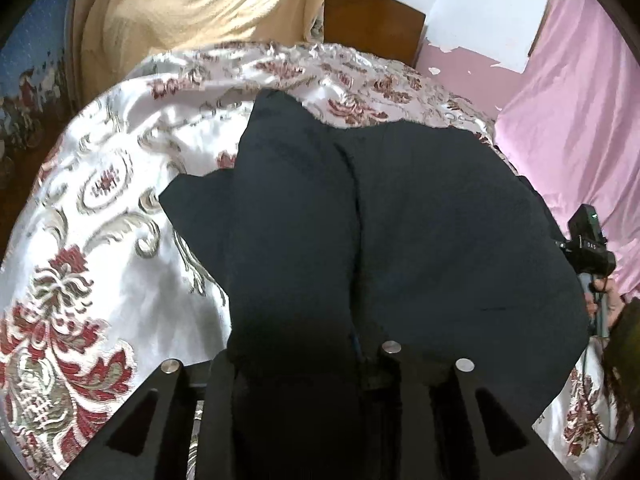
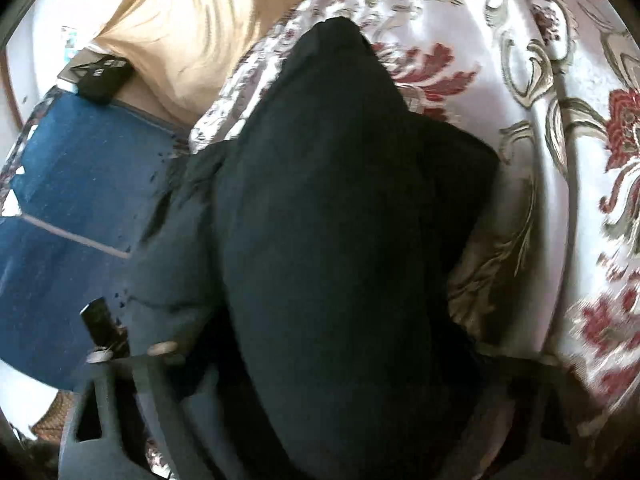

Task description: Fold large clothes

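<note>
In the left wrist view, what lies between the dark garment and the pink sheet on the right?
The right gripper, held in the person's hand, sits between the dark garment and the pink sheet; left wrist view shows it.

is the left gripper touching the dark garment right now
Touching. In the left wrist view, the dark garment runs down between the fingers of the left gripper, and the cloth lies against them with no gap showing.

A home bedroom: a floral bedspread (image 1: 100,208) is covering the bed, a wooden headboard (image 1: 372,20) standing behind, pink walls (image 1: 568,120) peeling.
</note>
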{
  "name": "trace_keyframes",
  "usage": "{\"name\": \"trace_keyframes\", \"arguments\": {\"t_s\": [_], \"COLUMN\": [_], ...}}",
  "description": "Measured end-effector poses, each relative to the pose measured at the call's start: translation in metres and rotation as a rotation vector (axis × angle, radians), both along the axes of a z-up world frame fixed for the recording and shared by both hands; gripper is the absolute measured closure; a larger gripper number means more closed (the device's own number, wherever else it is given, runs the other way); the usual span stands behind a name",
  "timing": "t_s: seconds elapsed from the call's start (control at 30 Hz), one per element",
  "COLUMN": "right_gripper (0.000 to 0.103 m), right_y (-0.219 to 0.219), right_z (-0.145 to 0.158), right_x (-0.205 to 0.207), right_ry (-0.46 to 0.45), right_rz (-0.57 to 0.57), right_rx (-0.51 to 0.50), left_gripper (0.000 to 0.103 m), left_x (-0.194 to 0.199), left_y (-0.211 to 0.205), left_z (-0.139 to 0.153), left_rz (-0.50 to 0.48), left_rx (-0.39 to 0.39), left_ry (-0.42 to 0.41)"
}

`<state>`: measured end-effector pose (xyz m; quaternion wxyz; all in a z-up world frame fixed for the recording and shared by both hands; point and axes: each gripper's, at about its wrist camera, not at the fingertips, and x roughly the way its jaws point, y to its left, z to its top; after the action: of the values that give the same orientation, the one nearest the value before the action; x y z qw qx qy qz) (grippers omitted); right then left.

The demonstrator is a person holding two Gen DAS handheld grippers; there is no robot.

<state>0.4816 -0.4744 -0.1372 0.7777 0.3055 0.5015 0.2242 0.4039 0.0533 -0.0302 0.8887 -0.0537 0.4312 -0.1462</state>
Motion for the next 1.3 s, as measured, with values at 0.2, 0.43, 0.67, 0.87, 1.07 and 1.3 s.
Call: {"name": "trace_keyframes", "arguments": {"t_s": [0.2,0.43,0.67,0.87,1.07,1.3], "right_gripper": [0.079,0.082,0.082,0.075,0.043,0.023], "right_y": [0.023,0.055,0.041,0.045,0.047,0.058], "right_z": [0.061,0.123,0.138,0.111,0.098,0.100], "right_x": [-0.034,-0.082,-0.124,-0.134,-0.130,-0.139], "right_ry": [-0.093,-0.153,-0.154,-0.100,-0.072,-0.102], "right_rz": [-0.032,0.014,0.029,-0.011,-0.057,-0.106], "right_rx": [-0.092,-0.155,-0.155,-0.274,-0.399,-0.495], "left_gripper": [0.085,0.085,0.085,0.081,0.067,0.027], "left_x": [-0.017,-0.057,-0.097,-0.100,-0.100,-0.111], "left_y": [-0.008,0.001,0.007,0.014,0.014,0.017], "left_z": [0.039,0.074,0.074,0.043,0.036,0.035], "left_rz": [0.029,0.029,0.029,0.067,0.108,0.203], "left_rx": [0.021,0.036,0.060,0.043,0.078,0.112], "left_ry": [-0.051,-0.067,-0.055,0.005,0.063,0.070]}}
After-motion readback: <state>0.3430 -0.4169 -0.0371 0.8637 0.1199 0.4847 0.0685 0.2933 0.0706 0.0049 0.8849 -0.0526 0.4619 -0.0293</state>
